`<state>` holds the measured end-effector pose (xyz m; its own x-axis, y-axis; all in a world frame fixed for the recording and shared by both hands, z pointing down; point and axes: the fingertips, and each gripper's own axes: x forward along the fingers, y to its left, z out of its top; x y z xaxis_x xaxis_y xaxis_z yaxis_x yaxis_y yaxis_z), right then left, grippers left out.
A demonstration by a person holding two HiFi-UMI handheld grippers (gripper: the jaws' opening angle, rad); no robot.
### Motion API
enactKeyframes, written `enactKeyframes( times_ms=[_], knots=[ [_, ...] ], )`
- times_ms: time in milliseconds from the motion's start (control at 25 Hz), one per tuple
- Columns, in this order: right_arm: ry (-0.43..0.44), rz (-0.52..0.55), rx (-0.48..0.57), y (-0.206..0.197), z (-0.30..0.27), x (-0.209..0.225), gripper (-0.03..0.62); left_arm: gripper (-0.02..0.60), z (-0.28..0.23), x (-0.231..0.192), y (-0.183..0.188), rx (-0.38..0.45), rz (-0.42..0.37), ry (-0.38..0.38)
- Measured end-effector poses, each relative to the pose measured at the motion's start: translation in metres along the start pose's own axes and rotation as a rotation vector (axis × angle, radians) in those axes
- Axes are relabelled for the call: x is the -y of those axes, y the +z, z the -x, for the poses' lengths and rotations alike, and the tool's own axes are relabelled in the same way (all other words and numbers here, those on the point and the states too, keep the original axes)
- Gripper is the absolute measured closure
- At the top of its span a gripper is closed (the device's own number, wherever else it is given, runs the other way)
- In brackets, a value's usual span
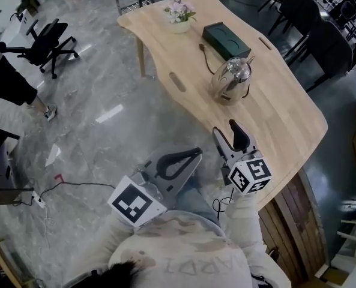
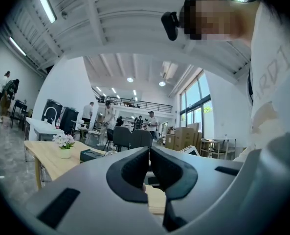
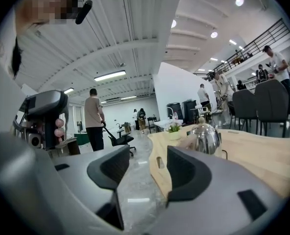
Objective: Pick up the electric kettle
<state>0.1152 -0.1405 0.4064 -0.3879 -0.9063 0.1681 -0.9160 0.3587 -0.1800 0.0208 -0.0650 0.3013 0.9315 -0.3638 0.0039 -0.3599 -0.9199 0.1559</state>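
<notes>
A shiny steel electric kettle (image 1: pixel 232 80) stands upright on the light wooden table (image 1: pixel 286 119), with a dark cord (image 1: pixel 206 56) running from it. My right gripper (image 1: pixel 227 132) hovers over the table's near edge, short of the kettle, pointing toward it. It is open with nothing between its pads. The right gripper view shows the kettle (image 3: pixel 206 138) ahead and right of the open right gripper (image 3: pixel 147 169). My left gripper (image 1: pixel 196 153) is off the table's edge, above the floor. In the left gripper view, the left gripper (image 2: pixel 149 153) is shut and empty.
A dark green box (image 1: pixel 226 39) and a white flower pot (image 1: pixel 179 14) sit at the table's far end. An office chair (image 1: pixel 45 44) and a person (image 1: pixel 9 83) are at left on the marble floor. Black chairs (image 1: pixel 322 41) line the table's right side. A cable (image 1: pixel 75 185) lies on the floor.
</notes>
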Motion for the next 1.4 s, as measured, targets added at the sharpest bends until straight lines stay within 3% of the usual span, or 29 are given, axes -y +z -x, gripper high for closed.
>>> enactKeyframes(
  times_ms=[760,1400],
  knots=[
    [0.021,-0.079,-0.127,-0.041,-0.09,0.082,0.368,0.568,-0.059,-0.056,-0.004,-0.044,0.026,0.051],
    [0.054,-0.113,-0.165,-0.059,-0.132,0.107,0.368,0.568,-0.077,-0.089,-0.014,-0.069,0.039,0.113]
  ],
)
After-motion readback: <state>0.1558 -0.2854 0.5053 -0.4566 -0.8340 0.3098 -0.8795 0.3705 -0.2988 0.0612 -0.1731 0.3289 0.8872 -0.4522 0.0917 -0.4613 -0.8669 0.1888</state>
